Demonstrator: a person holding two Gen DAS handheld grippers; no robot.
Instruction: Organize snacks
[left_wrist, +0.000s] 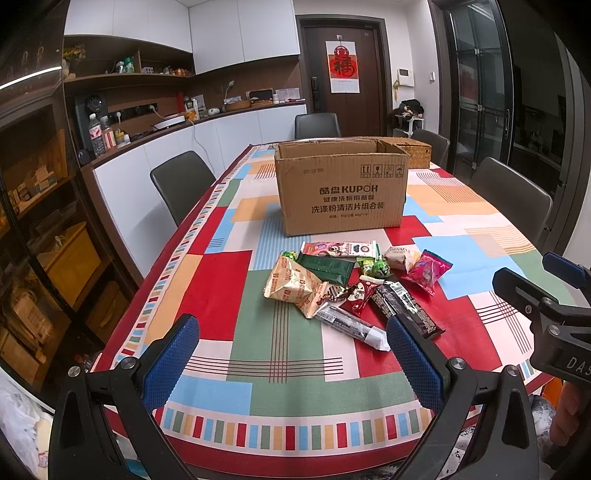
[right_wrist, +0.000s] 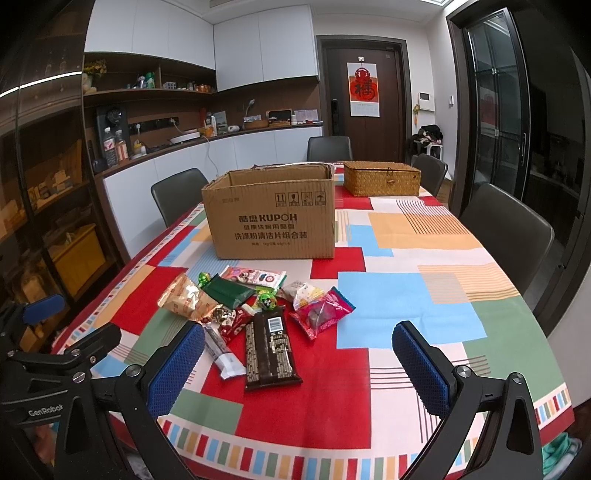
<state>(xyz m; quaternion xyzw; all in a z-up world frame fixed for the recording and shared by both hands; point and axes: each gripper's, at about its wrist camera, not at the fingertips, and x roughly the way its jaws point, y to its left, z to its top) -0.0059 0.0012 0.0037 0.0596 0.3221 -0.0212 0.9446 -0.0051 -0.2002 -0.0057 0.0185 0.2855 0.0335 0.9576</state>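
Snacks (left_wrist: 354, 284) lie in a loose heap on the patterned tablecloth (left_wrist: 221, 280), just in front of an open cardboard box (left_wrist: 341, 188), with a woven basket (right_wrist: 382, 178) behind it. Both the left gripper (left_wrist: 291, 356) and right gripper (right_wrist: 299, 363) hover above the near table edge, fingers spread wide, holding nothing.

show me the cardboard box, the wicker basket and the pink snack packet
cardboard box (right_wrist: 271, 225), right wrist view, printed front face
wicker basket (right_wrist: 382, 181), right wrist view, front wall
pink snack packet (right_wrist: 320, 313), right wrist view, middle of wrapper
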